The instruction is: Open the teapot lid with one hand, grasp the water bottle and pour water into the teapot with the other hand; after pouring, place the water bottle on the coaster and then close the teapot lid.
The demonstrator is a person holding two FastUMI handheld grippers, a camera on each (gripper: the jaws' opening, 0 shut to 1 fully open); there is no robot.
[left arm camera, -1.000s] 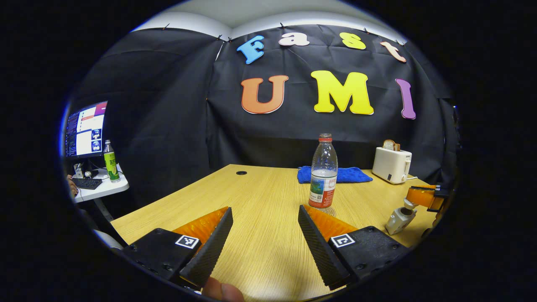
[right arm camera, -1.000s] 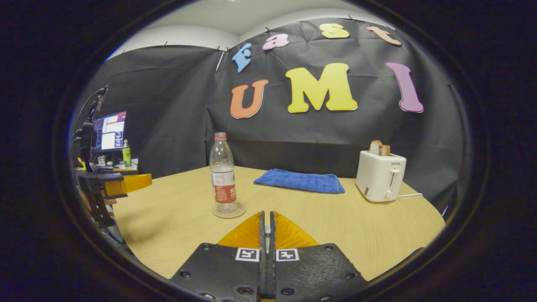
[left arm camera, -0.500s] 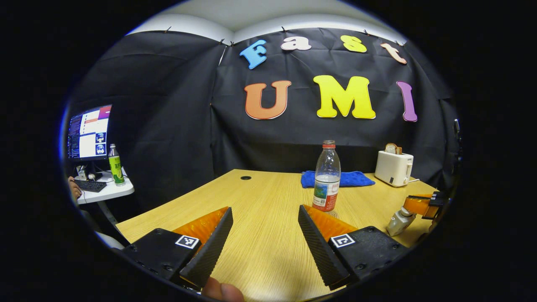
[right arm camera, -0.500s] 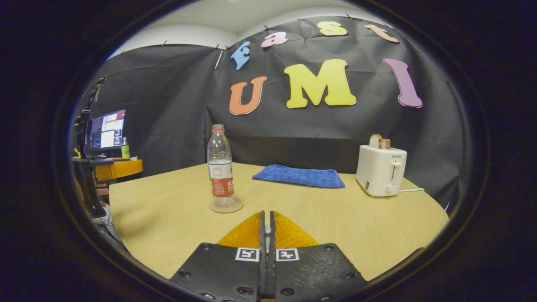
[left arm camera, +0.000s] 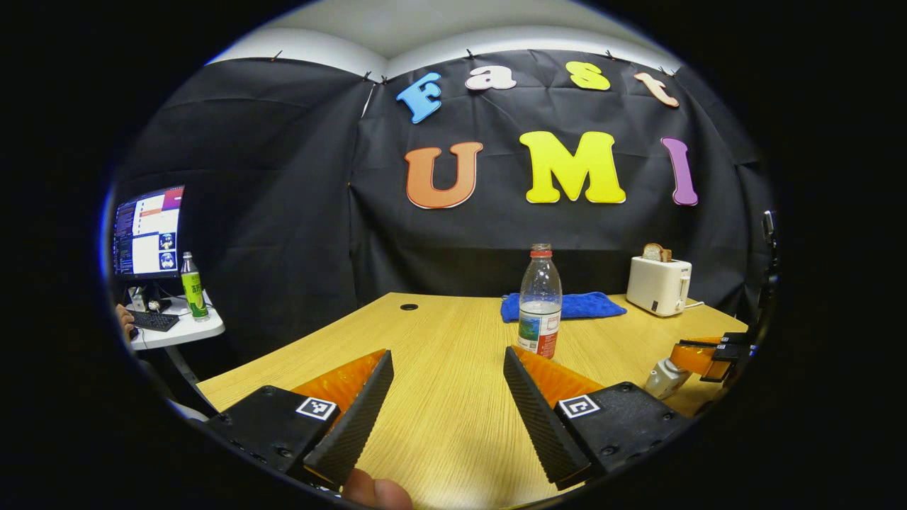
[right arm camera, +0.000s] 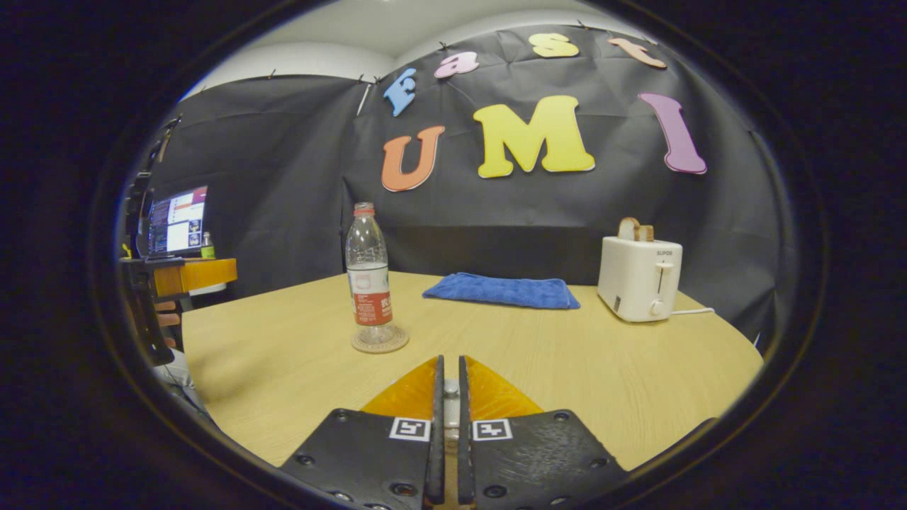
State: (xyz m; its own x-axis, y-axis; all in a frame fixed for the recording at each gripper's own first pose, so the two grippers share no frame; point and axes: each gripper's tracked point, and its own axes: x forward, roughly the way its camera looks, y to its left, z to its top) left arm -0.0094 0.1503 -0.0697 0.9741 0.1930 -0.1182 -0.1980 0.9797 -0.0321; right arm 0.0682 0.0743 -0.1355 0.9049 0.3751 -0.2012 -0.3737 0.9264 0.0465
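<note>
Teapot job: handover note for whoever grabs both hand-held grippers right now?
Left hand-held gripper: open, empty, above the table.
Right hand-held gripper: shut on a small pale knob, apparently the lid's, atop the teapot near the table edge.
Water bottle: upright on the coaster, part full.
Done, by the look of it: bottle parked.
Left: check that the lid is seated, then release.

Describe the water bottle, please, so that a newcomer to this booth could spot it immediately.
Start at the wooden table in front of the black cloth wall, where a blue towel lies beside a white toaster. Left of the towel, the water bottle stands upright on a round coaster. It is the only tall clear thing there, with a red cap and a red and white label.
</note>
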